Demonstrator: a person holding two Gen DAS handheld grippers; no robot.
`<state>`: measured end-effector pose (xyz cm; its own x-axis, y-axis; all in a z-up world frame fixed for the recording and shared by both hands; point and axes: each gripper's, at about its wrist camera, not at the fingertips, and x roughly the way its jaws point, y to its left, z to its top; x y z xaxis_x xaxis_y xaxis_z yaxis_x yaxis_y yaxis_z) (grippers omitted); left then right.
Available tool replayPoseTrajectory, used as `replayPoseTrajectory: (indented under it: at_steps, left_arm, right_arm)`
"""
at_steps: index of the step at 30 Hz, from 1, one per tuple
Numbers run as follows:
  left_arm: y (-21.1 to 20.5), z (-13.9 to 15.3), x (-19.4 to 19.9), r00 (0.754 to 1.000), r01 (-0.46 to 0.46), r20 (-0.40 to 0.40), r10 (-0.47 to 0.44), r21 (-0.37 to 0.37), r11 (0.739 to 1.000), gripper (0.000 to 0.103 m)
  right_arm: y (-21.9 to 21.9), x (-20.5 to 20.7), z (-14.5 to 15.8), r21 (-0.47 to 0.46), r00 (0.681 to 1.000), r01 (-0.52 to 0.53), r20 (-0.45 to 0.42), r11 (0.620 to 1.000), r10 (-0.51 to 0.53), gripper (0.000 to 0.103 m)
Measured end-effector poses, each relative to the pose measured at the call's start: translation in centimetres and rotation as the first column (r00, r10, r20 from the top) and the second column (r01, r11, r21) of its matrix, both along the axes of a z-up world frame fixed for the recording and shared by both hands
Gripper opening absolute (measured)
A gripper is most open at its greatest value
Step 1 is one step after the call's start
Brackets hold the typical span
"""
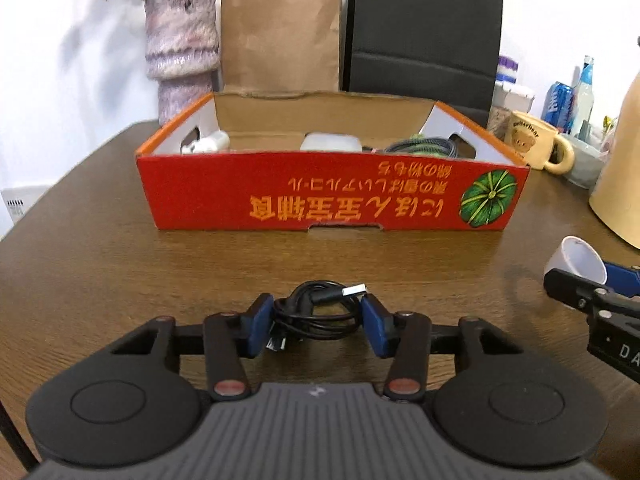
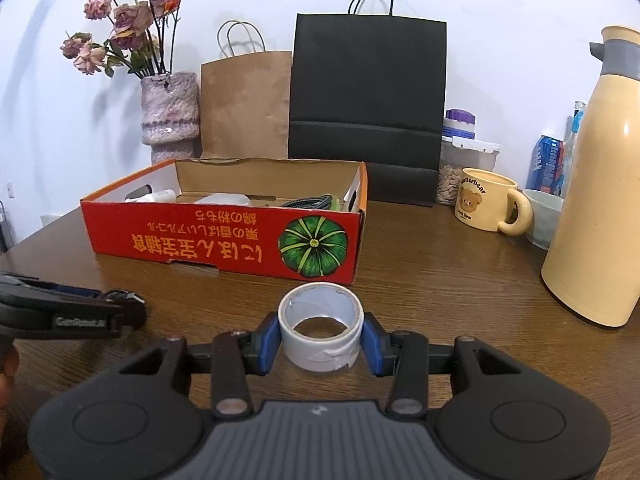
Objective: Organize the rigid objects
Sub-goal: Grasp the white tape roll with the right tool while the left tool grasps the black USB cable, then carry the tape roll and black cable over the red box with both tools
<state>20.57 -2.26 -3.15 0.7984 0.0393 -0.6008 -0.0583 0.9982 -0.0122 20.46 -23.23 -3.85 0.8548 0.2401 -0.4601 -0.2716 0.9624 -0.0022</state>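
The left gripper (image 1: 318,322) sits low in the frame's centre, angled downward, blue pads pressed on a coiled cable (image 1: 316,312). The right gripper (image 2: 320,340), lower centre, clamps a tape roll (image 2: 320,330) between its pads.

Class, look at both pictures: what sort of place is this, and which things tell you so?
Probably a home dining or living-room table: a vase of dried flowers, a bear mug beside a thermos jug, and paper shopping bags against the wall.

A dark wooden table (image 2: 440,280) carries a red cardboard box (image 2: 224,240), mug (image 2: 486,200) and thermos (image 2: 596,200).
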Motion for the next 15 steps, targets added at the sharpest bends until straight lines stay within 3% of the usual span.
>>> replayPoseTrajectory:
  at_steps: [15]
  left_arm:
    - [-0.6,1.3,-1.4,0.997,-0.006,0.080,0.006,0.001,1.000,0.049]
  right_arm:
    - [0.3,-0.6,0.5,-0.010,0.999,-0.005,0.039,1.000,0.005,0.042]
